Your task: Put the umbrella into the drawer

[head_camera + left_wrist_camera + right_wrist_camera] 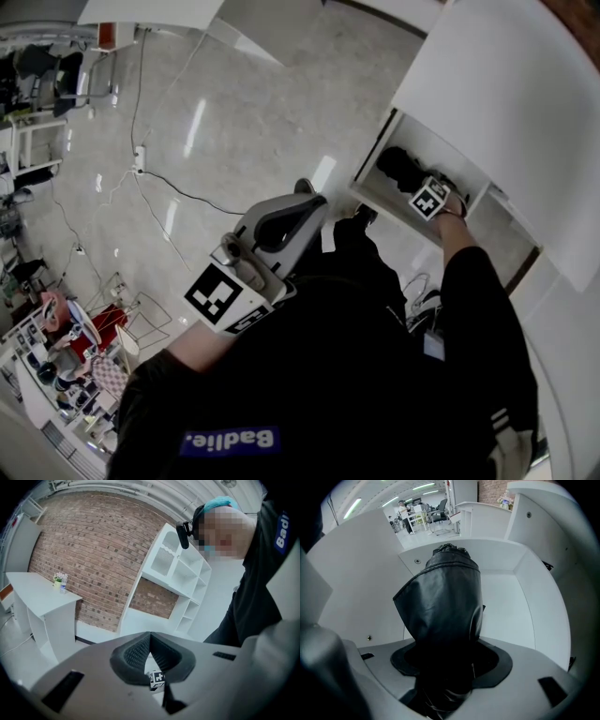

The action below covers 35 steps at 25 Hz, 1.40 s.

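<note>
In the right gripper view the black folded umbrella (445, 597) stands out between the jaws of my right gripper (446, 670), which is shut on it. The umbrella reaches into the open white drawer (513, 602); I cannot tell whether it touches the drawer floor. From the head view, the right gripper (424, 195) is inside the drawer (370, 199) at the upper right, with the umbrella (397, 167) dark against the white walls. My left gripper (302, 193) is held up in front of the person's chest, away from the drawer, shut with nothing in it (150, 641).
The drawer belongs to a white cabinet (506, 103) at the right. A black cable (178, 192) runs over the glossy floor. In the left gripper view a white table (40, 599) and a white shelf unit (180, 571) stand against a brick wall (93, 550).
</note>
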Available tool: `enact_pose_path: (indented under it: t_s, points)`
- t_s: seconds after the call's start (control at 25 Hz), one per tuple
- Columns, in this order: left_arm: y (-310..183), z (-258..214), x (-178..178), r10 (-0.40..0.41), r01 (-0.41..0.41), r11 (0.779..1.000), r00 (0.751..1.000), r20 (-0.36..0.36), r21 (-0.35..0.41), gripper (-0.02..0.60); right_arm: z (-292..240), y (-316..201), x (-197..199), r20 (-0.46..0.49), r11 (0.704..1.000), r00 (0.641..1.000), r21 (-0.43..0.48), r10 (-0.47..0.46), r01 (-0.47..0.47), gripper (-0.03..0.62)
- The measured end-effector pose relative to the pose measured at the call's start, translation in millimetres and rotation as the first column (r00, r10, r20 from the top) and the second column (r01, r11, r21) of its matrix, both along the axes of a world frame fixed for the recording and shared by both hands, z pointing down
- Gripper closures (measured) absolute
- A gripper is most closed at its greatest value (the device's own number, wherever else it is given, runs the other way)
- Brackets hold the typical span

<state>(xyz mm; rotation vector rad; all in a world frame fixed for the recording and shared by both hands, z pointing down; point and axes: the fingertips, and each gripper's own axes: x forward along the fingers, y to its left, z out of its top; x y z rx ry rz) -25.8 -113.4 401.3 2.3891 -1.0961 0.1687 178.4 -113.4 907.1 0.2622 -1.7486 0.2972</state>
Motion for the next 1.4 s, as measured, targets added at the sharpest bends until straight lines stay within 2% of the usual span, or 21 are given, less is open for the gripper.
enact_pose_path:
  t_s: [0.16, 0.32, 0.52, 0.76, 0.96, 1.04, 1.12, 1.28, 1.4]
  points:
    - [4, 3, 5, 0.011, -0.011, 1.0, 1.0, 0.005, -0.019, 0.58, 7, 0, 2, -0.019, 1.0, 1.0, 0.006, -0.011, 0.011, 0.319]
    - [3, -1, 14, 0.025, -0.025, 1.0, 1.0, 0.007, -0.005, 0.58, 9, 1, 0, -0.013, 1.0, 1.0, 0.004, -0.004, 0.004, 0.318]
    - [3, 3, 23, 0.052, -0.052, 0.999, 0.999, 0.003, 0.002, 0.58, 5, -3, 0, -0.014, 0.999, 0.999, 0.006, 0.051, -0.051, 0.314]
    - [-2, -6, 41, 0.106, -0.105, 0.994, 0.994, -0.032, 0.037, 0.58, -33, -6, -1, 0.049, 0.994, 0.995, 0.059, 0.087, -0.09, 0.309]
    - [-1, -16, 54, 0.146, -0.142, 0.988, 0.987, -0.072, 0.069, 0.58, -75, -5, -1, 0.151, 0.98, 0.975, 0.086, 0.162, -0.177, 0.309]
    - [-1, -21, 55, 0.162, -0.155, 0.984, 0.983, -0.087, 0.083, 0.58, -93, -5, -2, 0.203, 0.965, 0.953, 0.085, 0.225, -0.246, 0.309]
    - [-1, -23, 56, 0.179, -0.17, 0.981, 0.978, -0.102, 0.095, 0.58, -113, -8, -3, 0.263, 0.938, 0.915, 0.081, 0.306, -0.337, 0.309]
    - [2, -28, 65, 0.229, -0.214, 0.969, 0.966, -0.12, 0.125, 0.58, -169, -17, -8, 0.414, 0.869, 0.804, 0.059, 0.426, -0.491, 0.309]
    - [2, -34, 73, 0.265, -0.246, 0.958, 0.956, -0.129, 0.147, 0.58, -213, -21, -11, 0.52, 0.822, 0.716, 0.047, 0.466, -0.568, 0.31]
